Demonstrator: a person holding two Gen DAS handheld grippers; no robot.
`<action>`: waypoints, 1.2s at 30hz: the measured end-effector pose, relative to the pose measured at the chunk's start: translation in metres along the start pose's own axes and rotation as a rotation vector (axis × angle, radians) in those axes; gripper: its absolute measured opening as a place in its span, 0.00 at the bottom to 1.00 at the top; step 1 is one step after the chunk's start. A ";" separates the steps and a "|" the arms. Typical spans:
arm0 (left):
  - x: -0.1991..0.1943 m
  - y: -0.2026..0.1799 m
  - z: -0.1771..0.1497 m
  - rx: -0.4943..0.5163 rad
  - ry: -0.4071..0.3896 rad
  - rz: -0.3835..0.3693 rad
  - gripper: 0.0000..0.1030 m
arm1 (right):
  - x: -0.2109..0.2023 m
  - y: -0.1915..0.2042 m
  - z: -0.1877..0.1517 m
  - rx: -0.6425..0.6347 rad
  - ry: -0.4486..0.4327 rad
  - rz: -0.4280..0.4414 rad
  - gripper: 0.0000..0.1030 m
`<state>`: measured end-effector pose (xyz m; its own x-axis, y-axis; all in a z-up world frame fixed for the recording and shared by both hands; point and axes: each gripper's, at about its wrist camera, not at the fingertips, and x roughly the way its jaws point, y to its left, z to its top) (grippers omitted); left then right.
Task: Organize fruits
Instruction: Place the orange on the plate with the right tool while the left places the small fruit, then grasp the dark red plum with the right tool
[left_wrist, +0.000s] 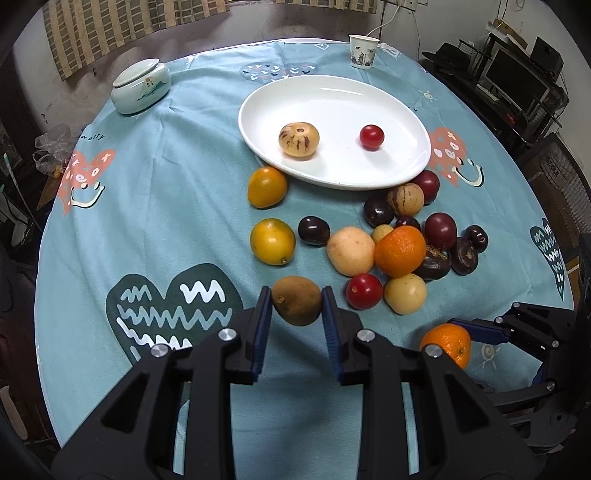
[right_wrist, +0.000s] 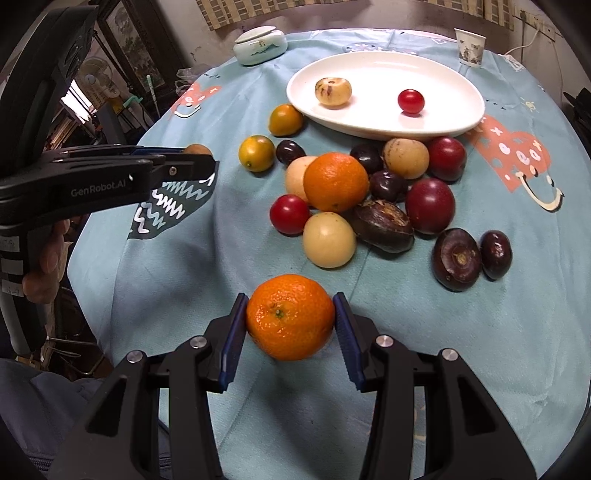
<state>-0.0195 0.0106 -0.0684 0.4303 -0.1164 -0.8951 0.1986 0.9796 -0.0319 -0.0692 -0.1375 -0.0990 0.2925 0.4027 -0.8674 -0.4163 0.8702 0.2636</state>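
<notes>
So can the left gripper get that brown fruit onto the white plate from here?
Probably yes: the left gripper is shut on the brown fruit, and the white plate has bare space beyond the loose fruit.

Glossy white plate (left_wrist: 258, 122), matt cloth tablecloth (left_wrist: 166, 206), dimpled mandarin (right_wrist: 290, 316)
</notes>
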 end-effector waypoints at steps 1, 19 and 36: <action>0.000 0.002 0.000 -0.005 0.002 0.001 0.27 | 0.001 0.001 0.000 -0.003 0.004 0.003 0.45; 0.022 0.002 0.114 -0.064 -0.026 -0.093 0.27 | -0.034 -0.059 0.120 0.007 -0.212 -0.139 0.45; 0.093 -0.011 0.185 -0.074 0.029 0.027 0.56 | 0.030 -0.134 0.205 0.036 -0.121 -0.310 0.65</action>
<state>0.1817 -0.0412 -0.0687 0.4086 -0.0856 -0.9087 0.1212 0.9919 -0.0389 0.1716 -0.1836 -0.0734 0.5013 0.1456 -0.8530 -0.2615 0.9652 0.0111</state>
